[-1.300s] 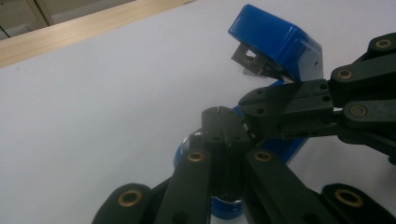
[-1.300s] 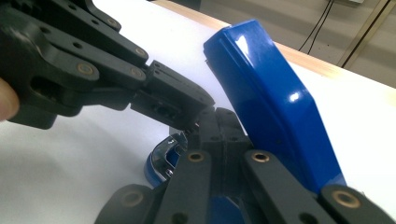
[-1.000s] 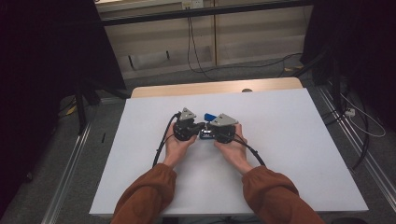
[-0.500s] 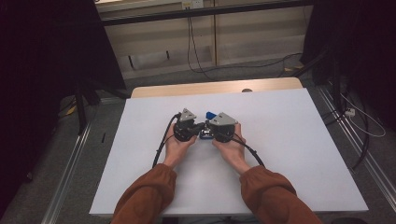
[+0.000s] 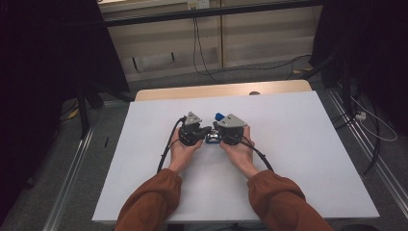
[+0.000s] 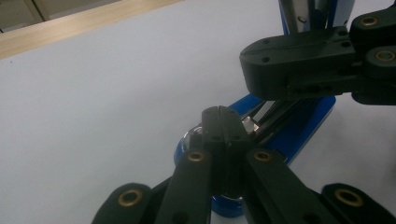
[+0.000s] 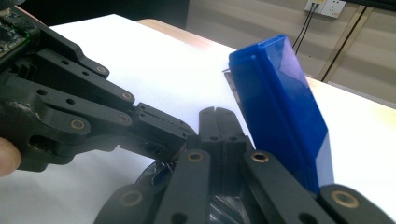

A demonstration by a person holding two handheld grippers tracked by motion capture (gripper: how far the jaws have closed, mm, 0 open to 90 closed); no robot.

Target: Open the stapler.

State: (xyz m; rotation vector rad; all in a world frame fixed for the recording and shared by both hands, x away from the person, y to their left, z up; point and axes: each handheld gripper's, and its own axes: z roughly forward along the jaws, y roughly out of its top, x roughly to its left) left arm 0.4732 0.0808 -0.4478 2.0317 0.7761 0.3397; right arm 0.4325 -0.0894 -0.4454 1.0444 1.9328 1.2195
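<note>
A small blue box [image 5: 212, 139] lies at the middle of the white table top [image 5: 298, 144], and its lid [image 7: 280, 102] stands up open. Both hands hold their grippers tip to tip over it. My left gripper [image 5: 207, 131] points right and its jaws [image 6: 218, 114] are pressed together just above the box's blue base [image 6: 299, 133]. Beside those tips, small shiny metal parts show inside the box. My right gripper [image 5: 217, 132] points left, jaws [image 7: 218, 114] also shut, close beside the lid. I see nothing between either pair of jaws. The left gripper's fingers [image 7: 159, 130] nearly touch the right gripper's tips.
The white top covers a wooden table whose bare strip [image 5: 221, 90] shows at the far edge. Black cables [image 5: 166, 151] trail from both grippers toward the person. Metal rails [image 5: 72, 168] and floor cables flank the table. Wide bare white surface lies on all sides of the hands.
</note>
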